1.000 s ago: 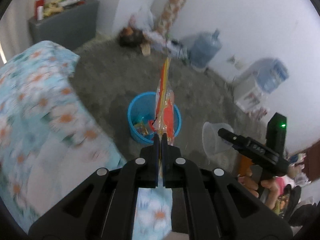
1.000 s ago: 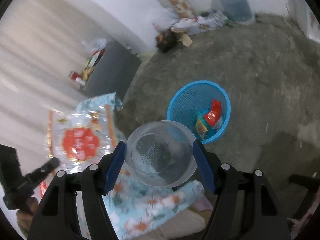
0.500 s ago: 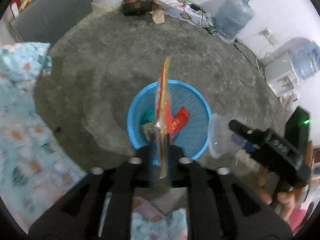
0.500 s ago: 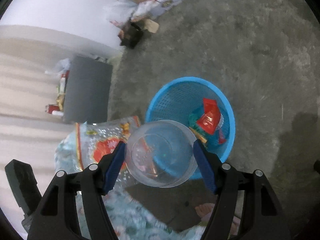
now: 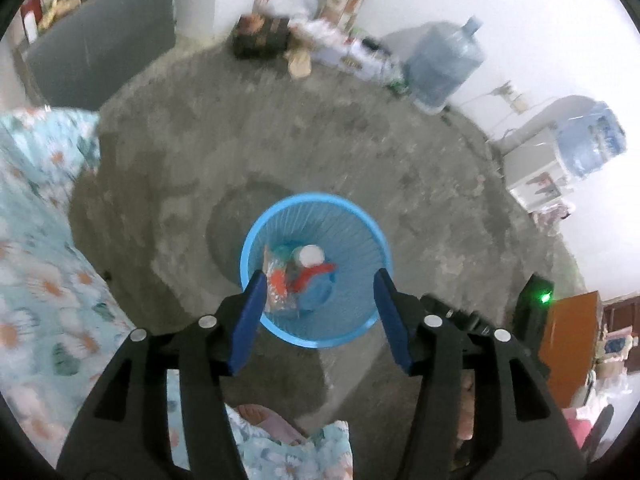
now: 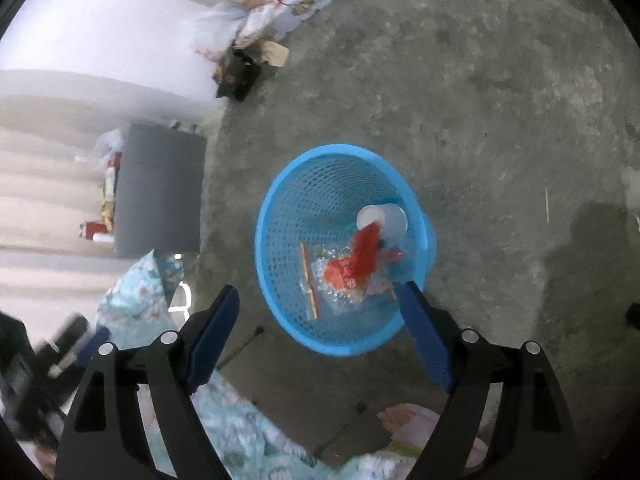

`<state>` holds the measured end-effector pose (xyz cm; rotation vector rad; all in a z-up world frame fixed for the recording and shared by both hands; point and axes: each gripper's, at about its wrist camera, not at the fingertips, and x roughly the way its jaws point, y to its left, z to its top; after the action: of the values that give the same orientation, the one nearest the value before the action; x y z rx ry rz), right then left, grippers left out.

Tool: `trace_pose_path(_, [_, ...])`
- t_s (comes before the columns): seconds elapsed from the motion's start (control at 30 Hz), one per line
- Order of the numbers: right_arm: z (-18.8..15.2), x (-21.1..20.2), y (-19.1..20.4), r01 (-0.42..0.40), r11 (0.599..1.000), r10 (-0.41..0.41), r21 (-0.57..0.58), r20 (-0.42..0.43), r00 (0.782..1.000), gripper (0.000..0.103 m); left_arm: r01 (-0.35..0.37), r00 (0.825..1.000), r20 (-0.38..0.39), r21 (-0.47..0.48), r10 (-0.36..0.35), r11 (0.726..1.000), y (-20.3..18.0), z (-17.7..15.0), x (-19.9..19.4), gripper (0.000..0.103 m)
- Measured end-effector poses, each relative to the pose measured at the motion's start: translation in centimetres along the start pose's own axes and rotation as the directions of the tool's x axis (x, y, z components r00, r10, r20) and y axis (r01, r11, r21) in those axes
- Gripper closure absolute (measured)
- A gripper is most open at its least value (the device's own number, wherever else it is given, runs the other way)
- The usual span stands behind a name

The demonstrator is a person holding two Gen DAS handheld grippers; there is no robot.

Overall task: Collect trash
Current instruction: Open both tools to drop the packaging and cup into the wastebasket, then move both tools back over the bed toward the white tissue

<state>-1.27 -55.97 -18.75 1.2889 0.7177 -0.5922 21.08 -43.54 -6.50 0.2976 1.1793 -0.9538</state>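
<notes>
Item: clear cup [image 6: 382, 220] and crinkly wrapper [image 6: 352, 270], lying inside blue basket [image 6: 280, 208] on floor. Both light, thin, crushable; wrapper slippery, best pinched at an edge. Left tool [image 5: 318, 312] and right tool [image 6: 320, 332] both just opening, gaping empty.

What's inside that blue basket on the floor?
The blue basket holds a clear plastic cup lying on its side, a red wrapper and a clear snack bag. Whatever lies beneath them is covered.
</notes>
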Motion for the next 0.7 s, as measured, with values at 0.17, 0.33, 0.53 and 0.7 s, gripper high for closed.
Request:
trace_pose_path(0.17, [-3.8, -3.1, 3.1, -0.020, 0.993, 0.016, -0.120, -0.028, 0.999, 0.023, 0.028, 0.994, 0.109, 0.024, -0.031, 0.999, -0.8, -1.7, -9.2, 0.032])
trace_pose_path(0.33, [-8.3, -5.2, 8.0, -0.095, 0.956, 0.068, -0.277, -0.106, 0.992, 0.023, 0.034, 0.973, 0.227, 0.019, -0.038, 0.999, -0.1, -5.9, -17.8, 0.022])
trace_pose_path(0.53, [-12.4, -8.9, 13.4, -0.208, 0.887, 0.151, -0.411, -0.168, 0.974, 0.023, -0.020, 0.940, 0.339, -0.014, 0.023, 1.000, 2.0, -13.4, -25.5, 0.020])
trace_pose_path(0.7, [-15.5, -11.2, 16.7, -0.310, 0.821, 0.216, -0.480, -0.241, 0.946, 0.023, -0.111, 0.902, 0.411, -0.075, 0.133, 0.991, 5.3, -21.1, -30.0, 0.019])
